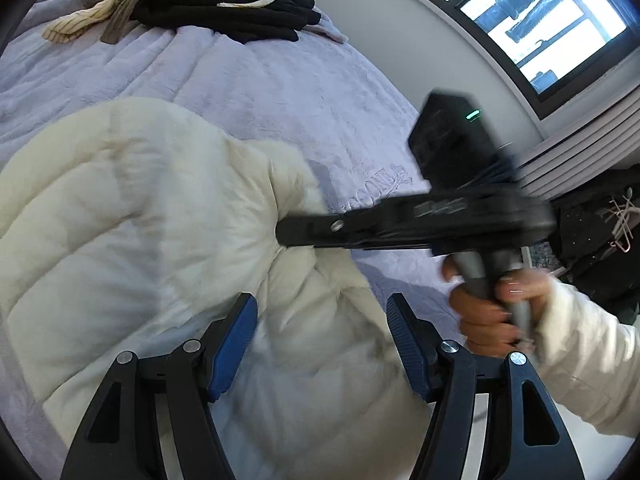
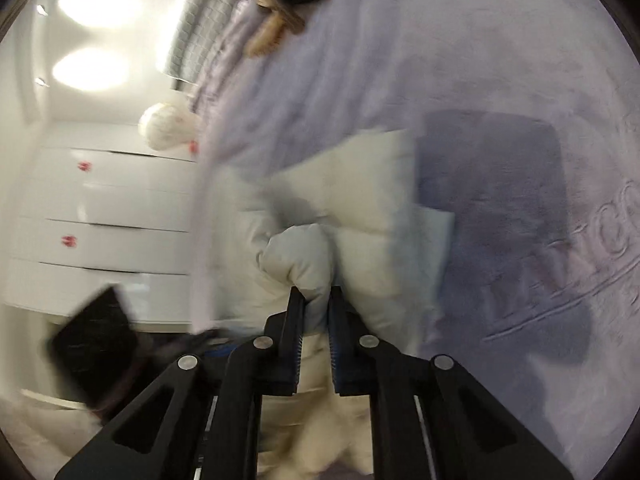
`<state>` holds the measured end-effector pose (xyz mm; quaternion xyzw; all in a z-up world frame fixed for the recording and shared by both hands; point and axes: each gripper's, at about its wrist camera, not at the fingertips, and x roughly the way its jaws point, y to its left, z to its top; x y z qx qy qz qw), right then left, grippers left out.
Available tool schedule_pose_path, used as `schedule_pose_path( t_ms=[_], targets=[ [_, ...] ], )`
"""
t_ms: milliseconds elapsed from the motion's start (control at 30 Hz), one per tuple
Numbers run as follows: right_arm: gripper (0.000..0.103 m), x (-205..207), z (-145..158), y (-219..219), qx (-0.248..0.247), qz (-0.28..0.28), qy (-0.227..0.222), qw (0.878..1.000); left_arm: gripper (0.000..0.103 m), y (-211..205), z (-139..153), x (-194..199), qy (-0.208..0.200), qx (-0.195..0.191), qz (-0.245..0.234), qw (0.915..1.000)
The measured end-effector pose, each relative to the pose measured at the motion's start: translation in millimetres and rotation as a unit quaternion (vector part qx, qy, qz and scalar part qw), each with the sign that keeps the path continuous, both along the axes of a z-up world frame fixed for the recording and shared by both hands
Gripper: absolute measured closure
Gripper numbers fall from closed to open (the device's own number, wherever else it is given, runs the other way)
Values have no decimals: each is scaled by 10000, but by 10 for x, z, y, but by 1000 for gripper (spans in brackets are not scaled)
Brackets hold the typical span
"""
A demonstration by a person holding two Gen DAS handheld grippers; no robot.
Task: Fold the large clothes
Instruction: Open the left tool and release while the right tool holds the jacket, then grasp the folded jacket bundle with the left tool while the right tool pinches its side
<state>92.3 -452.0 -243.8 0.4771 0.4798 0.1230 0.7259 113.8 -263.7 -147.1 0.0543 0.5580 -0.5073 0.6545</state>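
One cream jacket (image 1: 132,216) lies on the bed (image 1: 280,92); the right gripper (image 2: 316,300) pinches a fold of it, the left gripper (image 1: 322,320) hovers wide, empty.

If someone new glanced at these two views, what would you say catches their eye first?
Probably the cream puffer jacket sprawled over the lavender bedspread, filling the left of the left wrist view. Next, the right gripper, pinched on a bunch of that jacket. Farther up the bed lies a pile of dark and striped clothes.
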Motion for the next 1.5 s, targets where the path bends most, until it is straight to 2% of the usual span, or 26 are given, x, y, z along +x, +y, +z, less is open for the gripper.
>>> schedule_pose_path(
  t_ms=[33,67,167,233,300,333,400,467,533,633,767,800,833,967,1033,1100,1167,1200,1300,1500],
  targets=[
    [92,40,-67,-19,-35,-7,69,10000,26,57,40,20,24,-27,59,10000],
    [92,48,-157,-17,-38,-35,155,9999,22,182,114,71,74,-115,208,9997],
    [92,-49,-392,-81,35,-115,265,9996,21,570,242,278,207,-332,783,9962],
    [92,-122,-467,-53,73,-143,250,9996,21,850,241,461,362,-362,1273,9905],
    [92,-116,-545,-24,146,-193,264,9994,21,1145,137,668,557,-259,1814,9815],
    [92,-75,-548,16,162,-215,265,9993,21,1345,27,782,825,-258,2148,9728],
    [92,-57,-582,43,167,-235,267,9992,21,1569,-200,916,1452,-470,2396,9588],
    [93,-40,-592,52,150,-217,259,9993,21,1697,-424,975,1874,-633,2436,9495],
    [93,-86,-607,34,173,-221,260,9993,21,1709,-586,1002,2045,-672,2362,9476],
    [93,-21,-615,63,193,-230,280,9992,21,1636,-833,1021,2427,-837,2260,9397],
    [94,-27,-639,68,182,-220,315,9991,16,1480,-872,980,2311,-821,2141,9455],
    [94,-30,-637,66,186,-221,321,9991,16,1409,-876,963,2231,-731,2094,9492],
    [94,-20,-629,69,189,-225,328,9990,12,1335,-880,948,2124,-607,2044,9536],
    [92,-15,-572,80,174,-310,341,9988,11,1089,-862,894,1733,-162,1872,9668],
    [89,-54,-439,70,-80,-337,293,9990,11,1051,-857,879,1636,-101,1882,9683],
    [70,-139,-318,25,-204,-403,243,9987,11,1048,-880,869,1592,-88,1903,9687],
    [8,-256,-235,-69,-98,-522,117,9985,11,1048,-891,869,1568,-78,1937,9684],
    [1,-305,-203,-116,-156,-578,124,9981,11,1047,-899,872,1571,-79,1946,9682],
    [0,-364,-180,-187,-147,-479,155,9986,11,1031,-925,877,1562,-70,1955,9682],
    [0,-64,-432,-50,445,115,238,9987,11,1003,-949,887,1547,-69,1940,9687]
  ],
)
